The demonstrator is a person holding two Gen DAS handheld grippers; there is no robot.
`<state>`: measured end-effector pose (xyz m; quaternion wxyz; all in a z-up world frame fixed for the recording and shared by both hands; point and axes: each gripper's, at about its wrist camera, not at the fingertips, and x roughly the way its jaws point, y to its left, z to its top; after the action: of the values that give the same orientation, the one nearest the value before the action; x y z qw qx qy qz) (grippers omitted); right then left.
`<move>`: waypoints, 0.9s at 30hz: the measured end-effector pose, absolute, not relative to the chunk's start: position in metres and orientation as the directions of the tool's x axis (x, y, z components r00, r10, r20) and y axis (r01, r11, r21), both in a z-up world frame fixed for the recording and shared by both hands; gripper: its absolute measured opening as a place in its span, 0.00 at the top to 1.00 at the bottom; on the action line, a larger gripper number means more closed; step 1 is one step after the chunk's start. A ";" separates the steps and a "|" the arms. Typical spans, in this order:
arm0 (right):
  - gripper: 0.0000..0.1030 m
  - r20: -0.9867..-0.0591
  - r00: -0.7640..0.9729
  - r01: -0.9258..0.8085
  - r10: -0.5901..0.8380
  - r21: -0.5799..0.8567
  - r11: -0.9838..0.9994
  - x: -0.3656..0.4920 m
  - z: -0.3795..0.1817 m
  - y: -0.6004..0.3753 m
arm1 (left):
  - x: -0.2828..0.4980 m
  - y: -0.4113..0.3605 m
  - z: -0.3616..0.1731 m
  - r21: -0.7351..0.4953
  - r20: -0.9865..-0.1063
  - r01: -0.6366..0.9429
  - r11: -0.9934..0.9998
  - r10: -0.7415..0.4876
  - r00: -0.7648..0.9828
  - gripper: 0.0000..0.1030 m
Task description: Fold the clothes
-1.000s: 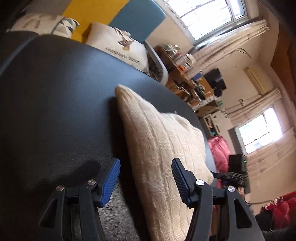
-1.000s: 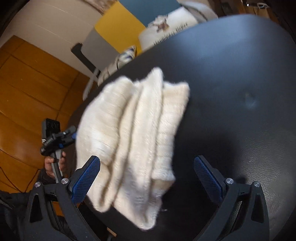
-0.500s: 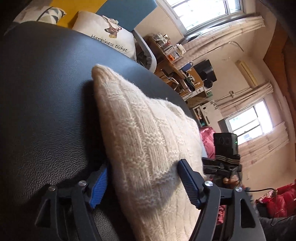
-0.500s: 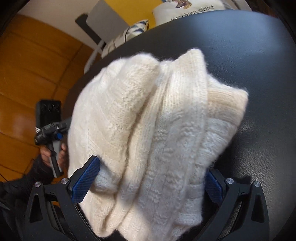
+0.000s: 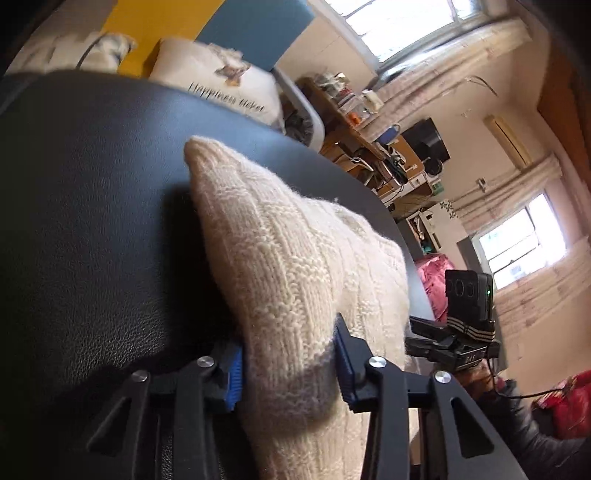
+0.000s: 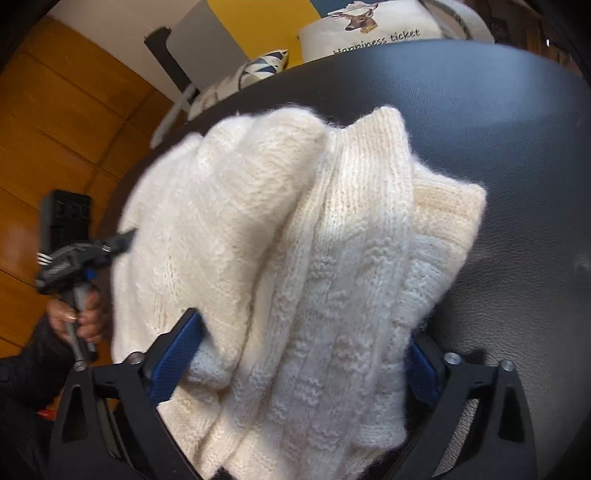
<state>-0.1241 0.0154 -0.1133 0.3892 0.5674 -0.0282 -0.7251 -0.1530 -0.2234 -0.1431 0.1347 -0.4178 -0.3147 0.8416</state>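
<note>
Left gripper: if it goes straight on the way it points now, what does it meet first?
The cream knitted sweater, already between the closing fingers of the left gripper; probably more of the same folded knit further on.

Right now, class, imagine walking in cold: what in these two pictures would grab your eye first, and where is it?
The folded cream cable-knit sweater dominates, bunched on the black leather-look surface. Both grippers are closing around it: the left gripper at one narrow end, the right gripper around the thick stack. Behind the surface, a white cushion printed with a deer stands out.
</note>
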 end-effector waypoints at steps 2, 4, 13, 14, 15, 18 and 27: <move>0.22 -0.800 -0.052 0.534 -0.597 0.483 -0.694 -0.121 -0.110 0.016 | -0.149 -0.218 -0.138 -0.623 -0.614 0.013 -0.782 0.478 -0.628 0.62; 0.22 -0.797 -0.057 0.531 -0.601 0.486 -0.694 -0.119 -0.110 0.017 | -0.144 -0.215 -0.137 -0.625 -0.596 -0.014 -0.780 0.489 -0.637 0.57; 0.04 -0.789 -0.091 0.524 -0.607 0.481 -0.703 -0.113 -0.111 0.020 | -0.137 -0.230 -0.150 -0.670 -0.592 0.065 -0.740 0.479 -0.648 0.49; 0.04 -0.792 -0.087 0.519 -0.604 0.481 -0.706 -0.114 -0.112 0.021 | -0.138 -0.228 -0.149 -0.665 -0.597 0.059 -0.745 0.482 -0.642 0.52; 0.04 -0.796 -0.081 0.515 -0.600 0.482 -0.709 -0.115 -0.113 0.021 | -0.137 -0.227 -0.146 -0.653 -0.600 0.047 -0.756 0.478 -0.642 0.58; 0.25 -0.807 -0.103 0.506 -0.581 0.460 -0.729 -0.113 -0.109 0.025 | -0.132 -0.218 -0.136 -0.594 -0.615 0.015 -0.804 0.442 -0.653 0.64; 0.50 -0.785 -0.181 0.562 -0.592 0.412 -0.718 -0.084 -0.090 0.028 | -0.084 -0.214 -0.113 -0.572 -0.524 -0.051 -0.819 0.412 -0.745 0.68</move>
<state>-0.0839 0.0278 -0.0901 0.3755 0.5184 -0.0145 -0.7681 -0.0845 -0.2135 -0.1131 0.1296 -0.3325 -0.2717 0.8938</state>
